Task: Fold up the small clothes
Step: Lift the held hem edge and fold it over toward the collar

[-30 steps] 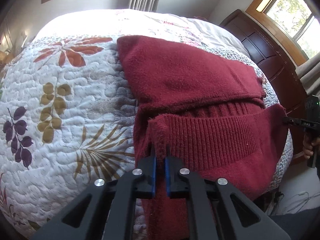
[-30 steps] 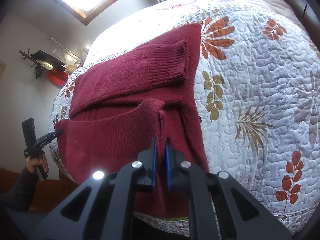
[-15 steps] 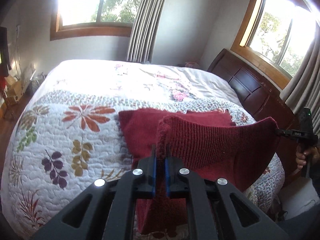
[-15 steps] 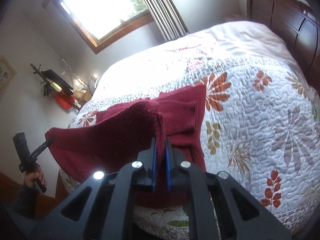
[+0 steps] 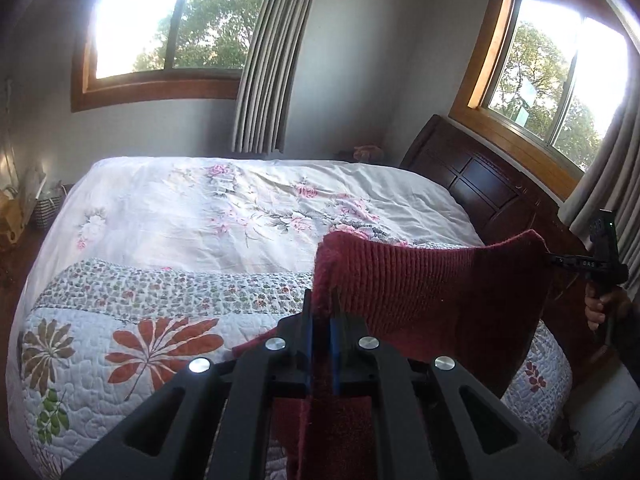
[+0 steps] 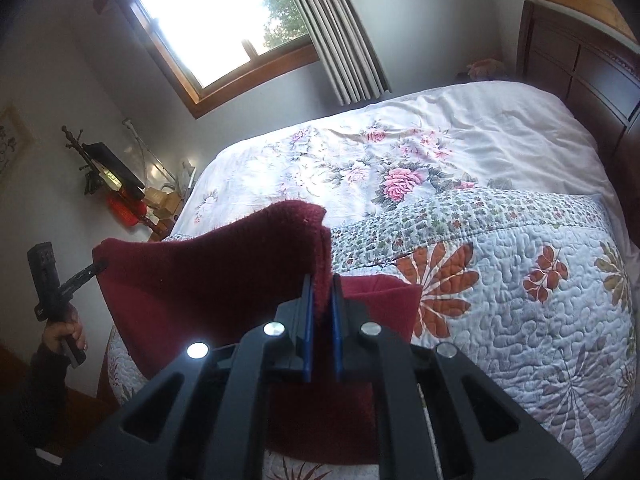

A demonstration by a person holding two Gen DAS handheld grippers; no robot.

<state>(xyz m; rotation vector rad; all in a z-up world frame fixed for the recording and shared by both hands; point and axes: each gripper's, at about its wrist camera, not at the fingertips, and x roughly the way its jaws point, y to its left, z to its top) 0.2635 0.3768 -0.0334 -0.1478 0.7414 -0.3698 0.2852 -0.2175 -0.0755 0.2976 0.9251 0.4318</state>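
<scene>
i had the left tool [image 5: 321, 300] and right tool [image 6: 320, 285] each clamped on a hem corner of the red sweater [image 5: 432, 288], stretched between them, lifted above the bed [image 5: 200, 220].

Marking on right gripper [image 5: 549, 257]: small pale letters on the black finger arm, seen from the left wrist view, apparently "DAS"; reading uncertain.
Framed picture [image 6: 10, 136]: dark marks on the wall piece, too blurred to read.
Other readable text: none.
</scene>
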